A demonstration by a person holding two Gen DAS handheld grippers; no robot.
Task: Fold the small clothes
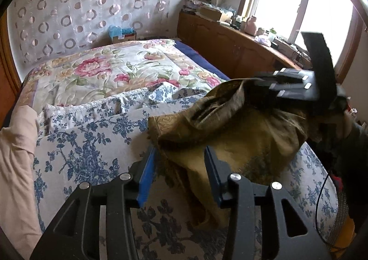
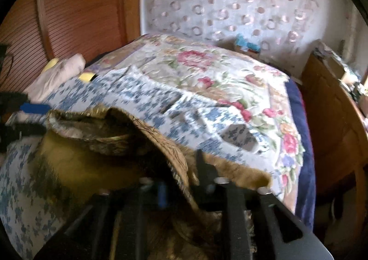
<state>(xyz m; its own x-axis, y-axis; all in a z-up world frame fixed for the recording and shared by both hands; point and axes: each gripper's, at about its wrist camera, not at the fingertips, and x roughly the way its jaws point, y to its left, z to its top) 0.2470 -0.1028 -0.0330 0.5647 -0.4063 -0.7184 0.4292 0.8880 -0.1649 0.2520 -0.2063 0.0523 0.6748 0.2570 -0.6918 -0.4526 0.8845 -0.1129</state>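
An olive-brown garment point(image 1: 241, 135) lies bunched on the blue-flowered sheet point(image 1: 87, 145) of the bed. My left gripper point(image 1: 181, 174) is open, its blue-padded fingers point(image 1: 147, 179) on either side of the garment's near edge, not closed on it. My right gripper point(image 1: 271, 86) reaches in from the right and holds the garment's upper edge lifted. In the blurred right wrist view the garment point(image 2: 96, 163) drapes over my right gripper point(image 2: 181, 181), whose fingers are shut on the cloth. The left gripper's blue pad point(image 2: 34, 108) shows at the far left.
A floral quilt point(image 1: 110, 64) covers the far half of the bed. A beige cloth point(image 1: 16, 149) lies at the left edge. A wooden cabinet point(image 1: 230, 39) with clutter runs under the window on the right. A wooden headboard point(image 2: 69, 7) stands behind.
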